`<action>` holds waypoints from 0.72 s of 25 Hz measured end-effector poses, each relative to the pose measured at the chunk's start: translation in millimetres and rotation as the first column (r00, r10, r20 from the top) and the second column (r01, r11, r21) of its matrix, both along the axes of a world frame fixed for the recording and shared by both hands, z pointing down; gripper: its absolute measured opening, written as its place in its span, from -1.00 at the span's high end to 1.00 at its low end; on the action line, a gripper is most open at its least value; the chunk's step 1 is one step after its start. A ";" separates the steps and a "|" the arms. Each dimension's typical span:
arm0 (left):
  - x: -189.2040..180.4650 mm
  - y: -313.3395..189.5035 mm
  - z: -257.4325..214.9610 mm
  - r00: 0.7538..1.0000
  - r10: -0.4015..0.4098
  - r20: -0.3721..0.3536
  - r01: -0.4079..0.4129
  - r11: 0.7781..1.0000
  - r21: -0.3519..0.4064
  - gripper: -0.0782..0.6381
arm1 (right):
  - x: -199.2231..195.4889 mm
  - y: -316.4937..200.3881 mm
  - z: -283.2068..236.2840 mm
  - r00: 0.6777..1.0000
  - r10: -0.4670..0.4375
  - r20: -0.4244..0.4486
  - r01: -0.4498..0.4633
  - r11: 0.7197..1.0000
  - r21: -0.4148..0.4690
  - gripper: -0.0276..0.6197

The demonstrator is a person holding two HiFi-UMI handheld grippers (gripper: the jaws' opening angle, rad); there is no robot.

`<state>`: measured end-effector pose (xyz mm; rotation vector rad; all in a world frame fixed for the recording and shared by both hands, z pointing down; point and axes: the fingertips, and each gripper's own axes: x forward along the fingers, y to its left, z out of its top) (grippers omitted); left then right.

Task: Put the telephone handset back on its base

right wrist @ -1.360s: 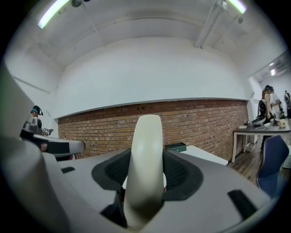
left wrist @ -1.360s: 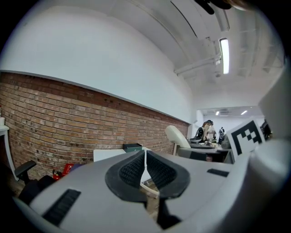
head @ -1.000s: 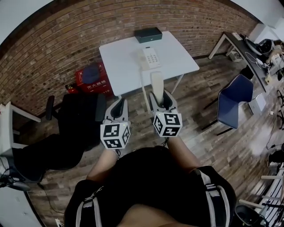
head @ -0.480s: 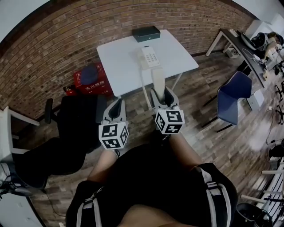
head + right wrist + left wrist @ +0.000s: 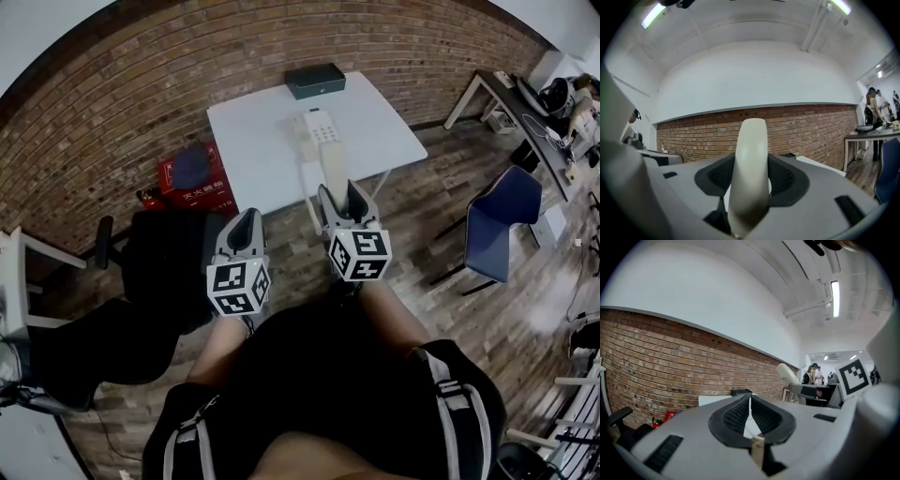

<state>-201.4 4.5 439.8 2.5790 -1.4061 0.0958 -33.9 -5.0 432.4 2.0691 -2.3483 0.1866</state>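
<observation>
Pinching the cream plastic handset (image 5: 334, 169), the right tool (image 5: 340, 195) aims it at the white keypad base (image 5: 317, 127) on the white bench (image 5: 253, 150), probably for alignment, while the left tool (image 5: 244, 228) idles pressed together.

Handset (image 5: 335, 167) slightly nearer base (image 5: 317, 128)

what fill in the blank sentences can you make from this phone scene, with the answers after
The handset is held in the gripper on the person's ___ side.
The telephone base sits on a ___ table.
The left gripper is shut with ___ between its jaws.
The wall behind the table is made of ___.
Missing words: right; white; nothing; brick.
</observation>
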 end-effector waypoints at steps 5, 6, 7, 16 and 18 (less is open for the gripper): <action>24.3 -28.0 1.7 1.000 -0.017 0.002 0.017 1.000 0.001 0.75 | 20.9 -30.1 1.9 1.000 -0.026 0.004 0.026 1.000 0.000 0.29; 30.0 -33.8 2.8 1.000 -0.018 0.002 0.018 1.000 -0.001 0.75 | 25.7 -36.7 3.0 1.000 -0.029 0.007 0.029 1.000 -0.002 0.29; 36.1 -39.9 4.4 1.000 -0.018 0.003 0.018 1.000 -0.005 0.75 | 30.7 -43.5 4.4 0.999 -0.030 0.011 0.030 1.000 -0.004 0.29; 95.3 -90.8 19.0 0.999 -0.011 0.033 0.012 0.999 -0.029 0.75 | 74.3 -99.1 22.5 0.997 -0.070 0.037 0.072 0.997 -0.033 0.29; 105.7 -102.5 20.4 0.999 -0.015 0.039 0.016 0.999 -0.037 0.75 | 82.1 -112.3 25.1 0.996 -0.084 0.041 0.086 0.995 -0.041 0.29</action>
